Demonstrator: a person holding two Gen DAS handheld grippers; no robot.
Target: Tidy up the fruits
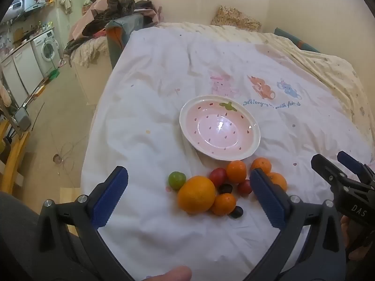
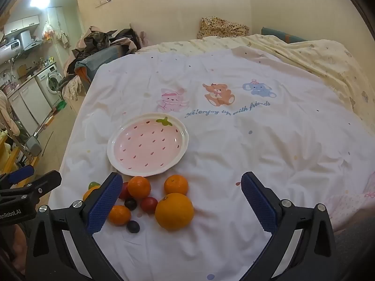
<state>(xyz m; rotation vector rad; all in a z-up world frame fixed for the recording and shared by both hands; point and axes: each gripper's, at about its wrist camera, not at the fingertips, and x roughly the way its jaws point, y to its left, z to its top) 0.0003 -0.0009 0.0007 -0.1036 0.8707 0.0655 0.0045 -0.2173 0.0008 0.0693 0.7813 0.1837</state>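
Observation:
A pink strawberry-pattern bowl [image 1: 219,127] [image 2: 148,144] stands empty on the white bed sheet. Just in front of it lies a cluster of fruit: a big orange [image 1: 196,194], another big orange [image 2: 174,210], several small mandarins [image 1: 236,171] [image 2: 139,186], red tomatoes [image 1: 217,176] [image 2: 148,204], dark plums [image 1: 236,211] [image 2: 133,226] and a green fruit [image 1: 176,180]. My left gripper [image 1: 188,187] is open, its jaws either side of the cluster, above it. My right gripper [image 2: 181,193] is open and empty over the same fruit.
The white sheet [image 2: 257,145] with cartoon animals covers the bed. A cream blanket [image 2: 316,56] lies at the far right. Clothes pile [image 1: 112,11] at the bed's far left corner. The floor, a washing machine [image 1: 46,49] and cabinets are to the left.

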